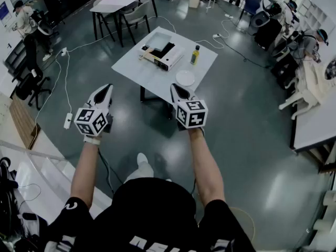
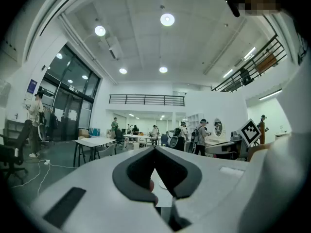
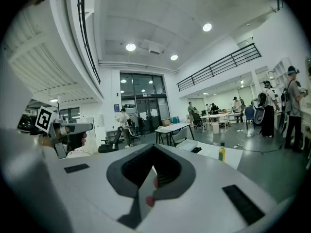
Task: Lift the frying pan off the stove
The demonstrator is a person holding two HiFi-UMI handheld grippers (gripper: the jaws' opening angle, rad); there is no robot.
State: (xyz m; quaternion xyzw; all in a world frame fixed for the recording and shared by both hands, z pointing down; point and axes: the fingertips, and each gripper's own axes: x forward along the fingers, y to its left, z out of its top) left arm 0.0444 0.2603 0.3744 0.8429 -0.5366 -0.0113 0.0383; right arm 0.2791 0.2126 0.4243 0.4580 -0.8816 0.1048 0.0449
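Head camera looks steeply down on the table [image 1: 152, 70] well ahead; handheld cameras face level across the hall, the right one sharing it.

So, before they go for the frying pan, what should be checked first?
1. Left claw empty: ok, shut on nothing.
2. Right claw empty: ok, shut on nothing.
3. Claws open to grab: not ok, both are shut.
4. Near enough to the table: not ok, floor lies between.
5. Pan on the stove: cannot tell; only a dark shape shows on it.
6. Bottle and plate apart from the stove: ok.
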